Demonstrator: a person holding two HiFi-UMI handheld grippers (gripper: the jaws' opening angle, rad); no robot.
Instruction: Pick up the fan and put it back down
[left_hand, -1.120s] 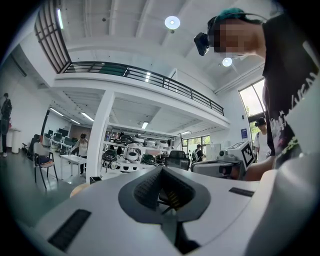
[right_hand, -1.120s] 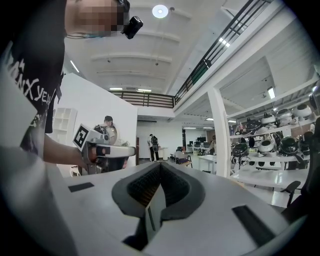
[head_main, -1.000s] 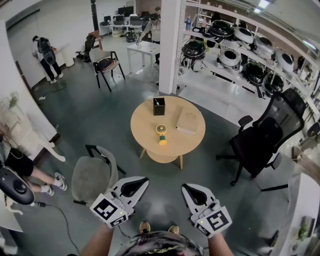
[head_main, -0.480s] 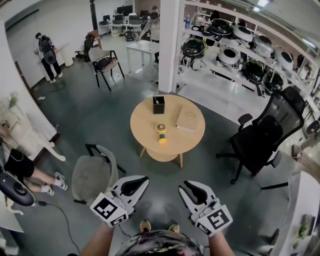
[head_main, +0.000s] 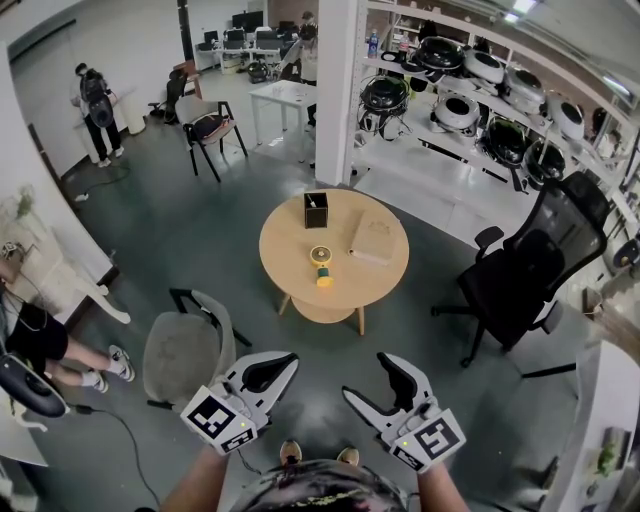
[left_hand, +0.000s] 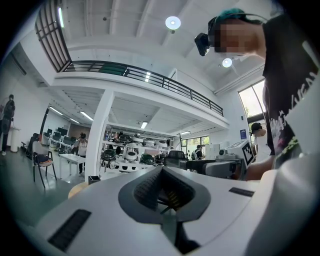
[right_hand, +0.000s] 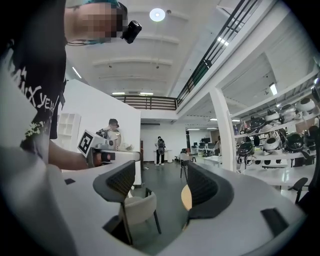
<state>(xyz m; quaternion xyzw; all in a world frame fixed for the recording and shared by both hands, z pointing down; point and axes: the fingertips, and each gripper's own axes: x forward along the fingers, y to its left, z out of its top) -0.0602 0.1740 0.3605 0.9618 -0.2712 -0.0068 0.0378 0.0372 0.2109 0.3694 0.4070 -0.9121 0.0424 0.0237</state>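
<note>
- Your right claw (head_main: 363, 376) has just been opening and now stands about half apart with nothing between its pads. The left claw (head_main: 285, 364) is pressed together and empty.
- The fan (head_main: 321, 263) lies near the middle of the round tabletop (head_main: 285, 250), well apart from both claws, so the step in hand is the approach (you have floor to cross first).
- Walk in past the grey chair (head_main: 185, 350) on your left, and spread the right claw wider before you reach.
- The fan seems to have a round head and a short yellow handle pointing toward you. I'd close across the handle, which looks the firmer hold.
- Keep clear of the black box (head_main: 316, 210) behind the fan and the flat tan book (head_main: 376, 241) to its right; both sit near it without touching.
- Lift straight up, then set it down level on bare wood.
</note>
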